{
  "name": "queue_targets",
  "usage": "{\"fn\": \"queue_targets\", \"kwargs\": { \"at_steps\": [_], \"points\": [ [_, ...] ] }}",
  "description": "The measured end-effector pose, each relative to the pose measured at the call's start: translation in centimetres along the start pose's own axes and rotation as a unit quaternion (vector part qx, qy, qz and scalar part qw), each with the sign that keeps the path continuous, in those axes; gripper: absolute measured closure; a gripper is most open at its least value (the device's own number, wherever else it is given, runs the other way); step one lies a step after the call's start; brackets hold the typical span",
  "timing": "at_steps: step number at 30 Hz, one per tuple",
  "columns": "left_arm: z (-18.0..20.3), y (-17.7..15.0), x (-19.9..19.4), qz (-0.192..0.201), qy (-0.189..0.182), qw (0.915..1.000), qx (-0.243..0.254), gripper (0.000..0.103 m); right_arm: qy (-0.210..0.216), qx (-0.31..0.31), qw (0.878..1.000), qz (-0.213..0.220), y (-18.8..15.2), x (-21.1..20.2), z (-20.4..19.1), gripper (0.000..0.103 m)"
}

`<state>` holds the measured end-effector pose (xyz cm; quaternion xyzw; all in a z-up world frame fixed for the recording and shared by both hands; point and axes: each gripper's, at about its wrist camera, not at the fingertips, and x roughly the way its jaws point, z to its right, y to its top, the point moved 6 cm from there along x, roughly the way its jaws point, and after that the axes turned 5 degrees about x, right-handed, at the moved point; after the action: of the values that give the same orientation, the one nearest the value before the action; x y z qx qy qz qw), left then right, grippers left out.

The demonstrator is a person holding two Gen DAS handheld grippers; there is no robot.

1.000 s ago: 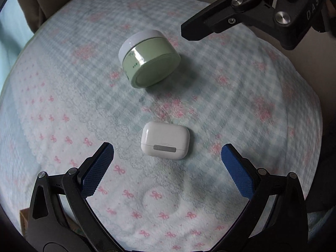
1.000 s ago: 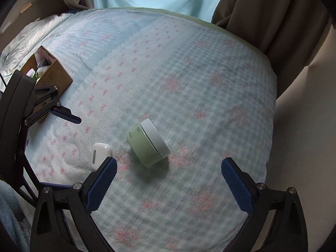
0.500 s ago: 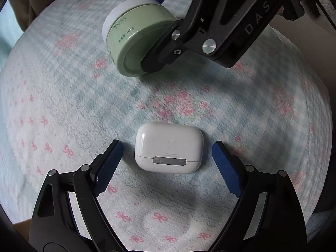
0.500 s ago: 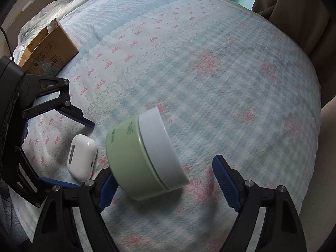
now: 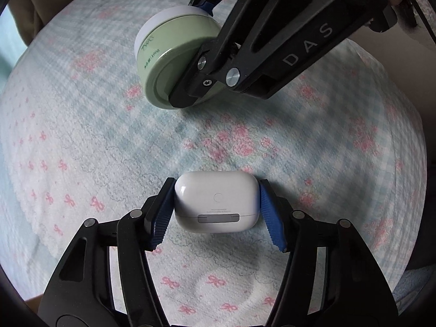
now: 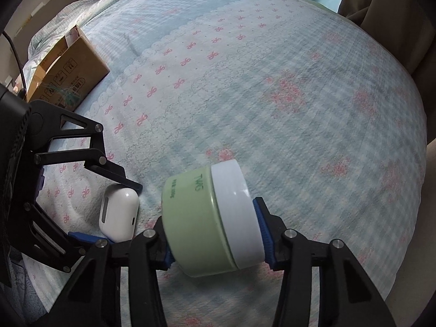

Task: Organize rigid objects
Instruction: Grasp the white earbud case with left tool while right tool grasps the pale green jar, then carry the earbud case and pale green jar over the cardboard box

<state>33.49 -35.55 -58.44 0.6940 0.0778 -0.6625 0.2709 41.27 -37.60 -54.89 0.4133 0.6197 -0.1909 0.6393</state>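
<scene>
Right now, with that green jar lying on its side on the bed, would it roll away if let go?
Probably a little: the green jar is round and rests on its curved wall. The soft bedspread would likely stop it soon. It looks rigid and smooth, so the right tongs closing across its ends might slip.

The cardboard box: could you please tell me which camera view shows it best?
The right wrist view shows it best: the cardboard box lies open at the far left edge of the patterned bedspread, with its printed side visible. The left wrist view shows none of it; there only a thin tan sliver sits at the bottom left corner, too small to identify.
</scene>
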Motion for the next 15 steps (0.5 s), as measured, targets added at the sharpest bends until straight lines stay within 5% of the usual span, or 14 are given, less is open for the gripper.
{"fn": "queue_targets", "kwargs": {
  "at_steps": [15],
  "points": [
    [-5.5, -0.1, -7.5, 0.045, -0.01, 0.9873, -0.152, 0.046, -0.039, 0.075, 0.996, 0.03, 1.0, -7.3, -1.7, 0.062]
  ]
}}
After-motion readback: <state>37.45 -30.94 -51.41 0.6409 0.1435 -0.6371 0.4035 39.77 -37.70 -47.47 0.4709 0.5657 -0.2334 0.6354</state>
